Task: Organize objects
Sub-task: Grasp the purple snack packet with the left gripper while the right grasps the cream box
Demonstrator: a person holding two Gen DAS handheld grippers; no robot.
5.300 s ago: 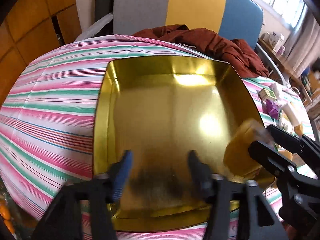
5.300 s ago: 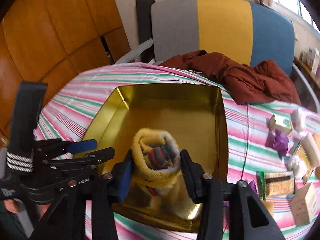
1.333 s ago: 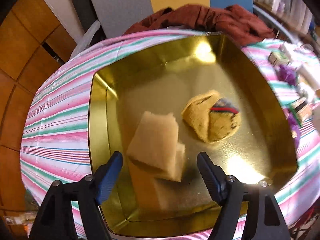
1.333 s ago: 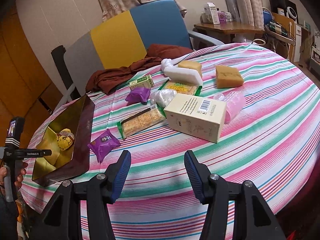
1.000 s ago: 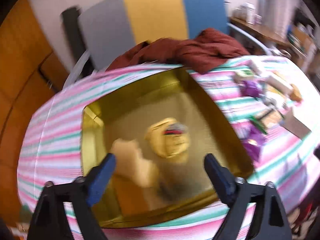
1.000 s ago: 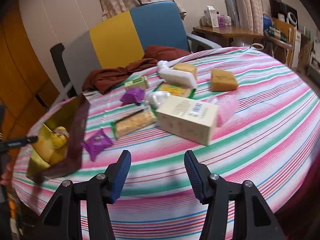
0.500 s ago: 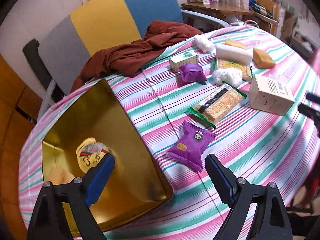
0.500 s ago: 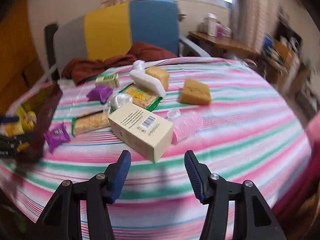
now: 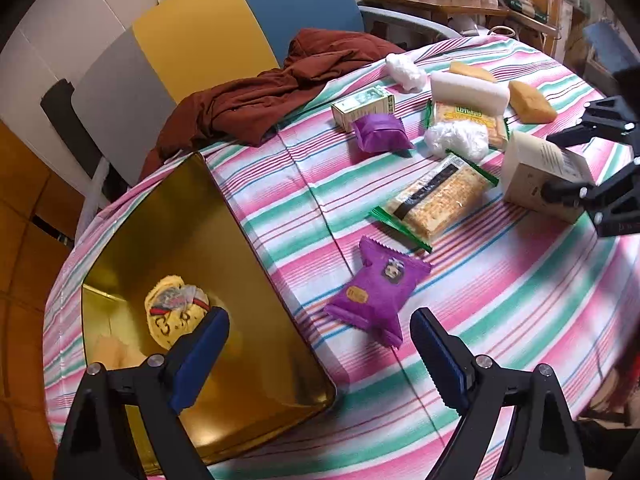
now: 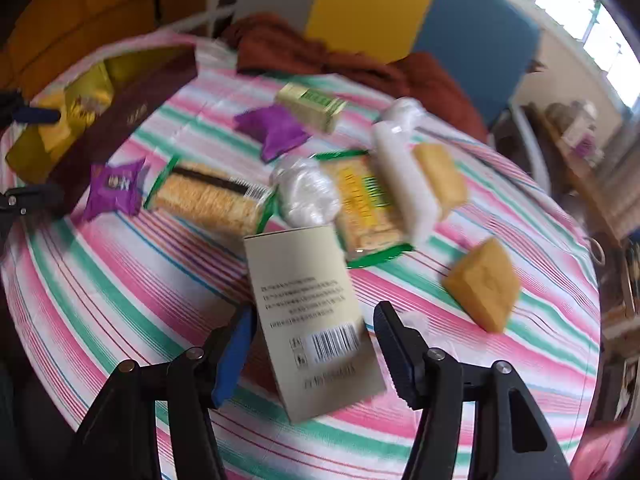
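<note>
striped tablecloth (image 9: pixel 520 300), rust-brown garment (image 9: pixel 260 100), tricolour chair back (image 9: pixel 208 40), wooden desk (image 9: pixel 440 2)

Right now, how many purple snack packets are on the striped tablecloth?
2: one flat purple snack packet beside the gold tin, one crumpled purple packet by the small green box. None appears hidden.

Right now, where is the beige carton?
The beige carton lies on the striped tablecloth between the open right gripper's fingers, just in front of the cracker packs.

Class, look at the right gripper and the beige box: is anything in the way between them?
Nothing visible. The right gripper sits open around the near end of the beige box, jaws just widened, pads not yet pressing. The pink wrapper lies beside it.
</note>
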